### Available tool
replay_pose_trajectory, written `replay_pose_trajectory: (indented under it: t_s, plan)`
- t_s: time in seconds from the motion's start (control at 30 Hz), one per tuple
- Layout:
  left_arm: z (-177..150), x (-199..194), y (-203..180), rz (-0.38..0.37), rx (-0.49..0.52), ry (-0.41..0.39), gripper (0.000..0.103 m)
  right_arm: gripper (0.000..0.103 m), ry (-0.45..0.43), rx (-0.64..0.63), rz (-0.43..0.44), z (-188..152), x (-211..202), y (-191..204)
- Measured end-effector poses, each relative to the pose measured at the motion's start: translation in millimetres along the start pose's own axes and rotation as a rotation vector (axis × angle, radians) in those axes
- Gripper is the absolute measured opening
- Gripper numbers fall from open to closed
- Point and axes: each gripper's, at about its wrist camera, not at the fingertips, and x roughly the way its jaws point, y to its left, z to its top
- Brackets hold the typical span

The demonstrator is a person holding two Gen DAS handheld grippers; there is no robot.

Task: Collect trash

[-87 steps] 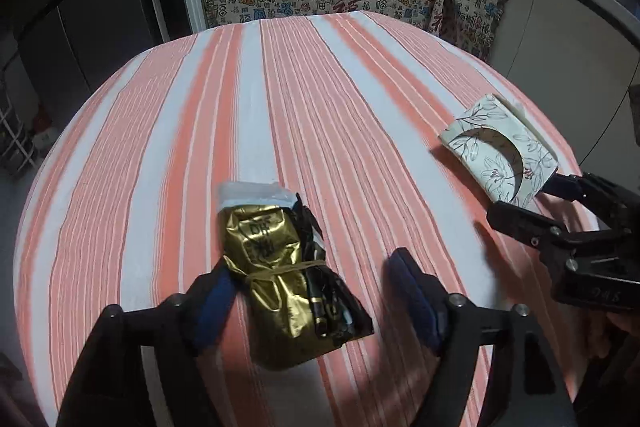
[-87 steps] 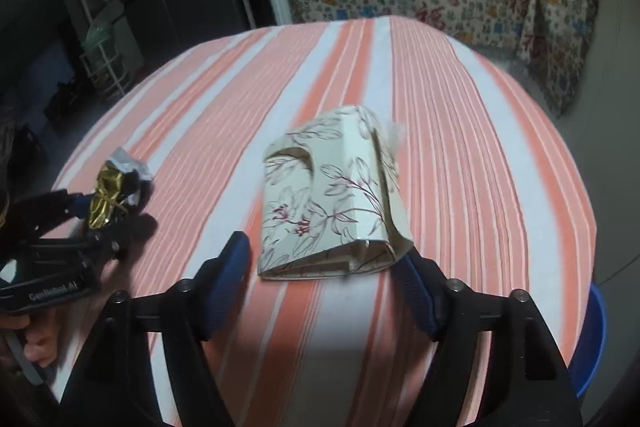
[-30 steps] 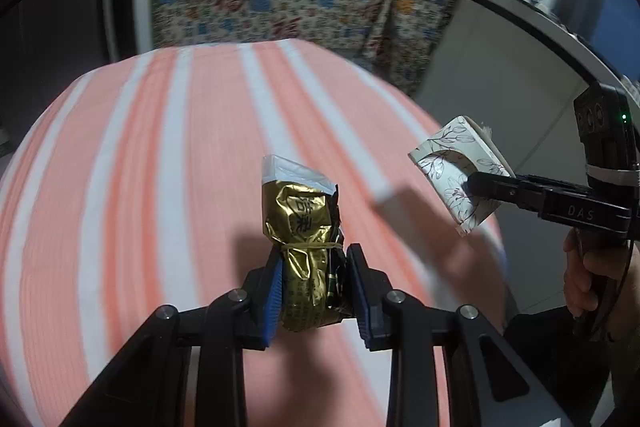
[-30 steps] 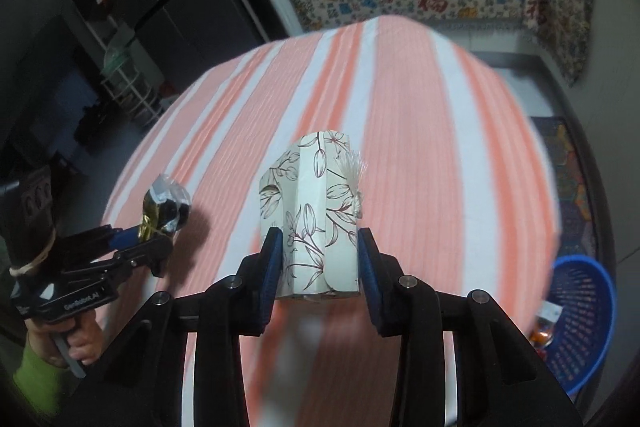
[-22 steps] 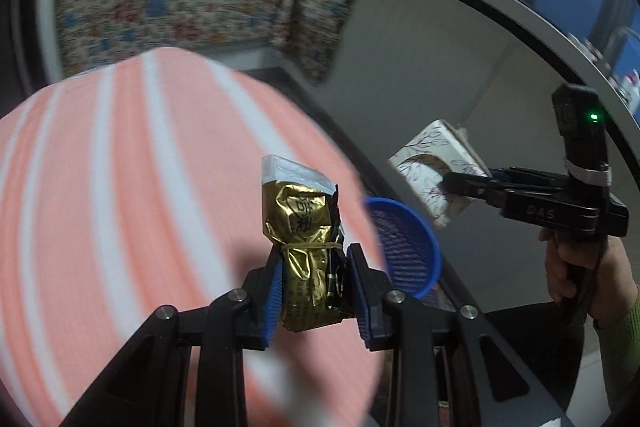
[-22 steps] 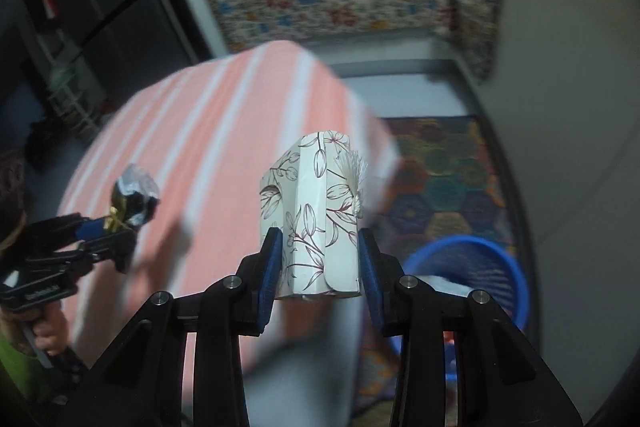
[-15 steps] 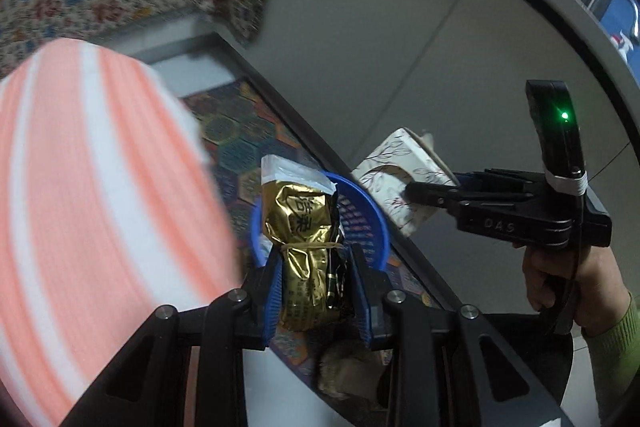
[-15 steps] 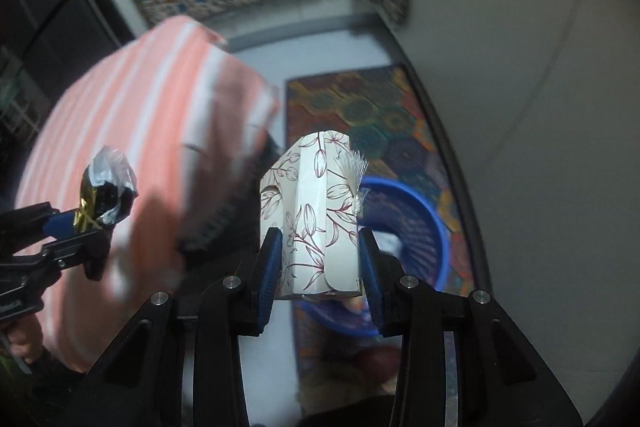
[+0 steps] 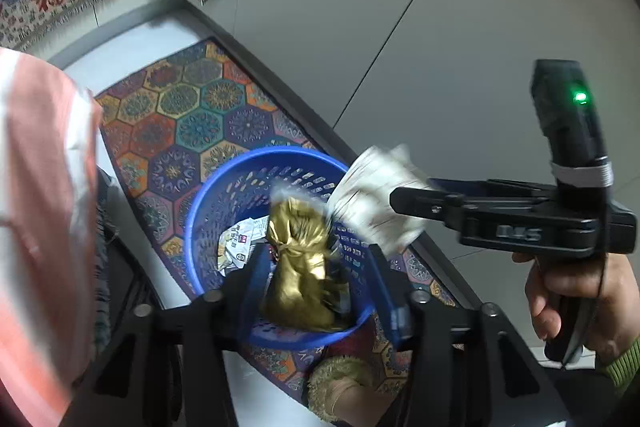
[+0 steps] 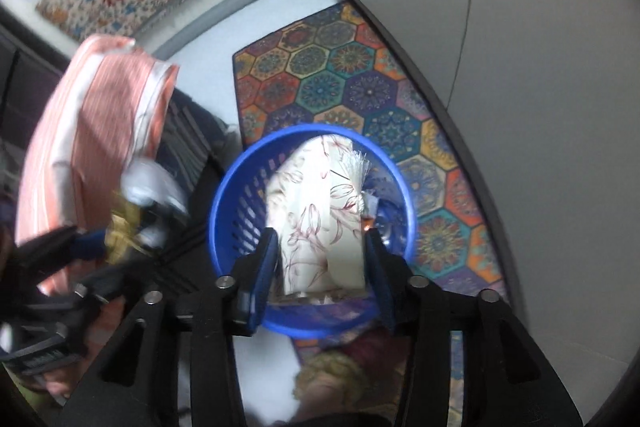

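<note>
Your view has swung off the striped table (image 9: pixel 36 187) to the patterned rug (image 10: pixel 360 75) and the blue basket (image 9: pixel 208 203) on it. Both of your hand-held grippers, clamped a second ago, are opening: the left hand-held gripper (image 9: pixel 320 279) lets the gold packet (image 9: pixel 304 267) drop at six o'clock in the basket, the right hand-held gripper (image 10: pixel 320 259) frees the floral box (image 10: pixel 316 219) (blurred).

The basket (image 9: pixel 208 195) was bright blue, the crumpled packet (image 9: pixel 304 267) shiny gold, the tissue pack (image 10: pixel 316 219) cream with maroon leaf sprigs, the floor mat (image 10: pixel 360 83) a many-coloured hexagon mosaic, and the tablecloth (image 10: pixel 100 115) striped orange-pink and white.
</note>
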Motion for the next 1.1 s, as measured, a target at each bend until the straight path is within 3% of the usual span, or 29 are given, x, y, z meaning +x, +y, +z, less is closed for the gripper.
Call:
replay_pose_trajectory:
  t_s: [0.07,0.13,0.27,0.3,0.37,0.47,0.67,0.83,0.97,1.1]
  plan:
    - [2,7,1,0.008,0.001,-0.003,0.051,0.079,-0.03,0.038,0.014,0,-1,-8]
    - [2,4,-3,0.028,0.023,-0.025,0.051,0.08,-0.062,0.057,0.022,-5,-13,-12]
    - [-2,-30,-20,0.088,0.103,-0.143,0.053,0.103,-0.154,0.057,-0.028,-7,-40,-9]
    - [-4,-40,-25,0.102,0.115,-0.169,0.057,0.103,-0.182,0.049,-0.049,-8,-52,-5]
    - [-10,-66,-33,0.118,0.13,-0.223,0.081,0.103,-0.227,0.041,-0.095,-9,-72,3]
    - [-24,-103,-45,0.16,0.162,-0.266,0.09,0.103,-0.279,0.044,-0.172,-20,-104,19]
    - [-69,-161,-57,0.237,0.2,-0.342,0.091,0.103,-0.415,-0.048,-0.276,-86,-166,64]
    - [-95,-184,-61,0.335,0.153,-0.381,0.093,0.103,-0.428,-0.008,-0.289,-137,-181,77]
    - [-98,-179,-60,0.404,0.121,-0.296,0.093,0.103,-0.396,0.018,-0.262,-164,-182,84]
    - [-104,-184,-59,0.35,0.113,-0.254,0.093,0.103,-0.383,0.006,-0.259,-176,-186,94]
